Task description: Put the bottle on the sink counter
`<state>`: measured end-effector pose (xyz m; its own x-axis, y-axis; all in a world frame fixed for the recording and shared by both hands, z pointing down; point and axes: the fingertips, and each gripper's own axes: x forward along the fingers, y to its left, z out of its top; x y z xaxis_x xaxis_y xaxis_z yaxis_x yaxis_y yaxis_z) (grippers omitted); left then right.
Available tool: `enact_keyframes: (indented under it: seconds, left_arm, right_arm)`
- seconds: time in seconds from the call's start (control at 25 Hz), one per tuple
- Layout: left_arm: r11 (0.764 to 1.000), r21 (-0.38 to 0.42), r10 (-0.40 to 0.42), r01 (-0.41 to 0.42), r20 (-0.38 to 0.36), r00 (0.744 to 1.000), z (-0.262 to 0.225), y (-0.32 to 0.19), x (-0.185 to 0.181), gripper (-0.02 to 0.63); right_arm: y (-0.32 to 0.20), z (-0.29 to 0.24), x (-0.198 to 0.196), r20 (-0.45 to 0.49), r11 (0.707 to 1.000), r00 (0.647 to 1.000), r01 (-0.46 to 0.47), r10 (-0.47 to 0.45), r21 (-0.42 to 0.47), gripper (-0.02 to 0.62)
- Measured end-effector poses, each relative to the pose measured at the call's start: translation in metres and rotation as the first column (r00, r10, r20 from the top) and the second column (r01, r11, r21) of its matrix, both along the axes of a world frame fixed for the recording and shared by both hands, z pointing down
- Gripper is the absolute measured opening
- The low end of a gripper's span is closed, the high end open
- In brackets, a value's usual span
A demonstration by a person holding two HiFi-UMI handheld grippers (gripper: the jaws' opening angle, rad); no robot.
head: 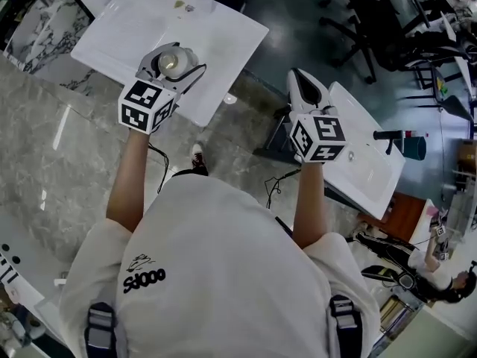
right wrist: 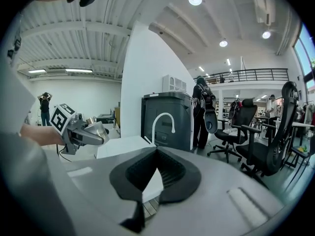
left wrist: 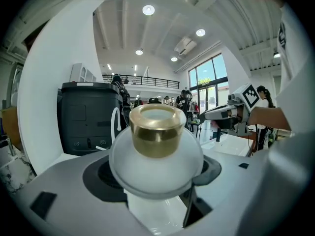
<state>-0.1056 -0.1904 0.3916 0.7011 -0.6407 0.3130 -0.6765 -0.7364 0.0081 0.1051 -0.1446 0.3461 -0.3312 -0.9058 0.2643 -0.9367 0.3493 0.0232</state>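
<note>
A white bottle with a gold cap (head: 172,62) sits between the jaws of my left gripper (head: 176,55), which is shut on it and held above the near edge of a white sink counter (head: 127,28). In the left gripper view the bottle (left wrist: 155,141) fills the centre, gold cap towards the camera, with the left gripper (left wrist: 156,168) clamped round its body. My right gripper (head: 303,82) is held level to the right, shut and empty, over the edge of a second white counter (head: 365,166). The right gripper view shows its pads (right wrist: 165,176) pressed together.
A white faucet (right wrist: 163,122) stands on the counter (right wrist: 123,146) before a dark grey bin (right wrist: 170,114). Office chairs (head: 358,28) stand on the dark floor at the upper right. A grey marble surface (head: 52,140) lies at the left. People stand in the background.
</note>
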Motion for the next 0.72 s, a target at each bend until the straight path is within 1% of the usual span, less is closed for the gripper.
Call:
enact_keyframes:
  seconds: [0.16, 0.32, 0.52, 0.72]
  left_arm:
    - [0.999, -0.028, 0.036, -0.036, -0.01, 0.999, 0.007, -0.017, -0.001, 0.341]
    - [0.998, -0.041, 0.054, -0.055, -0.004, 0.999, 0.014, -0.03, -0.002, 0.341]
    - [0.997, -0.054, 0.047, -0.047, 0.0, 0.999, 0.019, -0.043, -0.001, 0.341]
    - [0.997, -0.076, 0.011, -0.01, 0.012, 1.0, 0.028, -0.059, 0.0, 0.341]
  right_arm:
    - [-0.02, 0.002, -0.01, -0.023, 1.0, 1.0, 0.002, -0.002, -0.004, 0.011]
    - [-0.032, 0.005, -0.017, -0.022, 1.0, 1.0, -0.002, 0.002, -0.003, 0.011]
    - [-0.051, 0.015, -0.016, -0.025, 1.0, 1.0, 0.013, -0.013, -0.02, 0.011]
    - [-0.073, 0.021, -0.012, -0.002, 0.999, 0.999, 0.039, -0.039, -0.018, 0.011]
